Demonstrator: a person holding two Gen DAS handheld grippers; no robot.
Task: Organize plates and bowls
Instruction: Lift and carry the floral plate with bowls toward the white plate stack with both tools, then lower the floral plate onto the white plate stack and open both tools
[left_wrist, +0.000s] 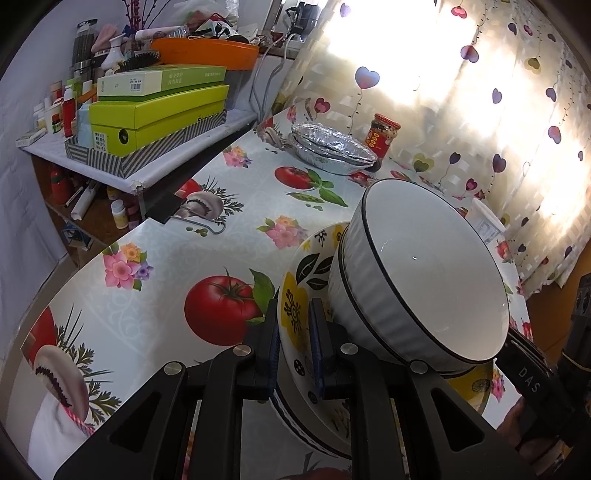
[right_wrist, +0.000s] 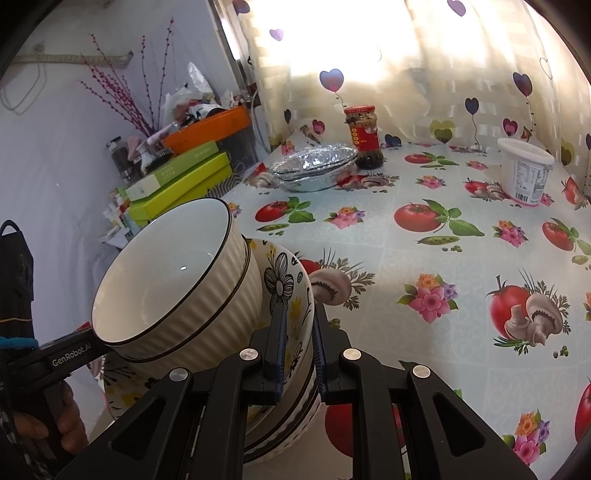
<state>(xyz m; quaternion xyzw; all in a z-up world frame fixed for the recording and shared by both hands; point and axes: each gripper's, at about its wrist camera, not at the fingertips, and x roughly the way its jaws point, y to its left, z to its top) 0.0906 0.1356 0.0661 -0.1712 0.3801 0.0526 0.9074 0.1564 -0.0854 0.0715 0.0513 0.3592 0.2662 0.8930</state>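
Bkgd: table (right_wrist: 461, 266) is covered w/ a fruit-and-flower oilcloth; heart-print curtain (right_wrist: 424, 66) is backlit by daylight; cluttered shelf (left_wrist: 155, 162) is set along a pale wall (right_wrist: 55, 122) at left.

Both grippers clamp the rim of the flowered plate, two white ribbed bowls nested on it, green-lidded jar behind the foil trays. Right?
One slip: the jar behind the foil trays has a red lid, not green, clearest in the right wrist view. The rest holds: the left gripper and right gripper clamp the flowered plate, with the white ribbed bowls nested on it.

White ribbed bowls (left_wrist: 424, 273) with dark rims, yellow-flowered plate (left_wrist: 295, 306), tomato-and-mushroom tablecloth (right_wrist: 443, 258).
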